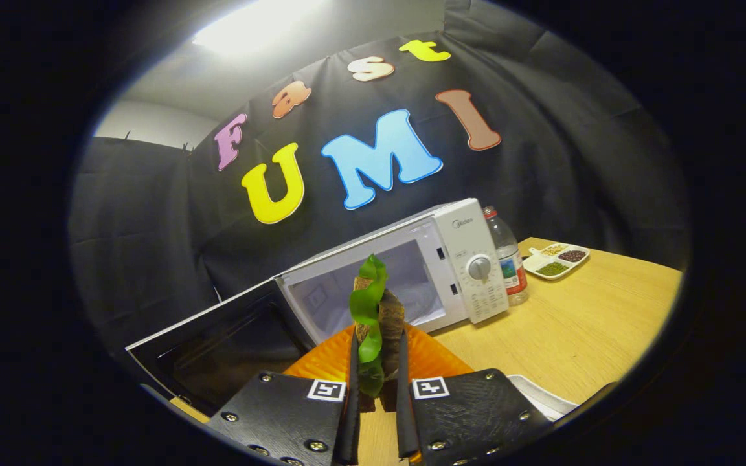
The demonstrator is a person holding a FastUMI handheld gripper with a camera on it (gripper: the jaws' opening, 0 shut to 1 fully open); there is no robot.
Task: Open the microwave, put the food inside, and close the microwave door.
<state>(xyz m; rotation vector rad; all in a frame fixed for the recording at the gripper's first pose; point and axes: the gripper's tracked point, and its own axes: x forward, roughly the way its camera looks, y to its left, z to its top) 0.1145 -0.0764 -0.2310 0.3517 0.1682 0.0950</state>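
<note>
A: What is the claw (378, 382) doing?

B: Its two fingers (353, 388) are clenched on the food (376, 317), a brown, crusty chunk with a green leaf curling over the top. Both fingers press its sides, low down.

A: And the orange thing under it?

B: An orange plate (434, 359), just beyond the fingertips. Whether the food sits on it or hangs just above it, I cannot tell.

A: Where does it have to go?

B: Into the microwave (425, 272), farther off and a little to the right. Its door (217, 343) already swings wide to the left, so the white inside is bare and ready.

A: How will the food handle?

B: Light, I'd judge, and fairly stiff in the brown part (the leaf looks soft and floppy, so no use as a hold). The grip on the brown sides seems the right one; squeezing harder could crumble it.

A: Anything else around?

B: A water bottle (508, 259) stands just right of the microwave, touching or nearly so, and a small white dish (557, 259) of beans lies far right on the wooden table (574, 330).
</note>
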